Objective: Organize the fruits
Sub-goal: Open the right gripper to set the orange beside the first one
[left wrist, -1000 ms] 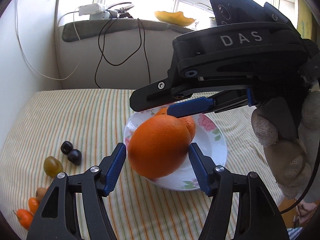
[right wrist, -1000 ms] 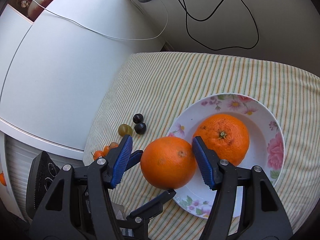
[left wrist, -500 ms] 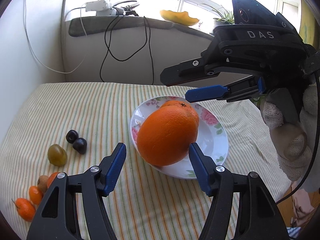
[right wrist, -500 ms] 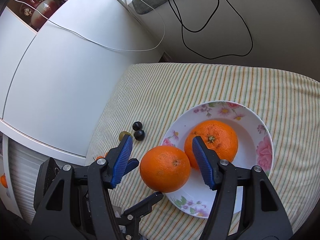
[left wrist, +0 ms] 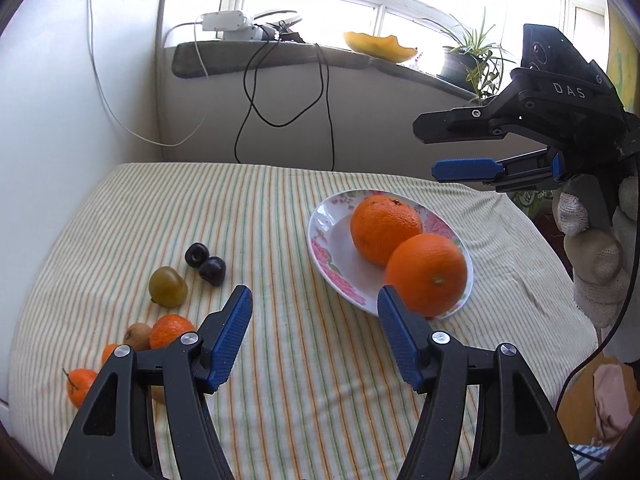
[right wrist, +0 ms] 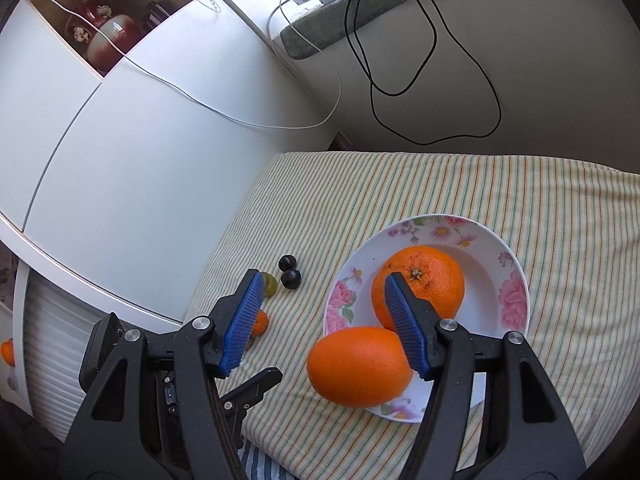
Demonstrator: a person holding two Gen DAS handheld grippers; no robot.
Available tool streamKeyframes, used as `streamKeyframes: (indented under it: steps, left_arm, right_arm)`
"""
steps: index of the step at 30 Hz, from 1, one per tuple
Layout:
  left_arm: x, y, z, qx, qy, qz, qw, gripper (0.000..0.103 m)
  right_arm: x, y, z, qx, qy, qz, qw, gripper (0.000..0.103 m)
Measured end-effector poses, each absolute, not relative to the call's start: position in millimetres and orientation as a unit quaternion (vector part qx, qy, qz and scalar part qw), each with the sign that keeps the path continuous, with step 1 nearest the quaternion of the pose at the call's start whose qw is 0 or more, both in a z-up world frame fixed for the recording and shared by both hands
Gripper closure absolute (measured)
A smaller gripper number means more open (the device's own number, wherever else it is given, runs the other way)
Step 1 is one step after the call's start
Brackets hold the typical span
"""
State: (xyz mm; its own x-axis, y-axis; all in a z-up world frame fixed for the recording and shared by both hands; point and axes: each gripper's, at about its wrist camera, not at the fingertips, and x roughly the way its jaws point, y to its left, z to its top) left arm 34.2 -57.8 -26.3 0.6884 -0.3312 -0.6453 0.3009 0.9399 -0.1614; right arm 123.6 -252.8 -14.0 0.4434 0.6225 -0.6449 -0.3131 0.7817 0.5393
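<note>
A white floral plate (left wrist: 332, 240) (right wrist: 508, 264) on the striped cloth holds two large oranges: a far one (left wrist: 384, 228) (right wrist: 424, 280) and a near one (left wrist: 428, 272) (right wrist: 356, 364) at the plate's front rim. My left gripper (left wrist: 316, 332) is open and empty, just left of the plate. My right gripper (right wrist: 324, 316) is open and empty, held above the plate; it also shows in the left wrist view (left wrist: 460, 148). Two dark plums (left wrist: 206, 260) (right wrist: 289, 270), a green plum (left wrist: 168, 286) and small tangerines (left wrist: 170, 330) lie on the cloth at the left.
A white cabinet (right wrist: 120, 160) borders the table's left side. A windowsill (left wrist: 280, 56) with a power strip, dangling cables and a plant runs behind. A brown kiwi (left wrist: 136, 334) lies among the tangerines. The table's front edge is close below the grippers.
The near orange was between my left fingers; now it rests on the plate's front rim. My left gripper has drawn back leftwards. My right gripper has risen away from the plate.
</note>
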Motion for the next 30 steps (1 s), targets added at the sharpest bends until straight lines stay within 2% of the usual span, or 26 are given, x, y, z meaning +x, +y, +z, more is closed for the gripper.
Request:
streamKeyframes:
  steps: [10,14,19,23,30]
  left_arm:
    - [19,-38,-23,-0.023,0.352,-0.145,0.924,0.034]
    - [10,-32,-21,-0.022,0.347,-0.133,0.928,0.032]
    - [1,-17,-20,-0.028,0.349,-0.115,0.930,0.032]
    - [-6,-3,-21,-0.033,0.346,-0.096,0.933,0.032]
    - [-18,18,-26,-0.035,0.349,-0.071,0.934,0.032]
  right_arm:
    - [95,-257,-7,0.159,0.408,0.281,0.854,0.037]
    - [83,-254,-5,0.147,0.389,0.282,0.864,0.029]
    - [68,-247,-1,0.113,0.367,0.275,0.881,0.028]
    - [57,-243,-2,0.108,0.353,0.278,0.887,0.019]
    - [41,-220,-8,0.067,0.331,0.286,0.897,0.019]
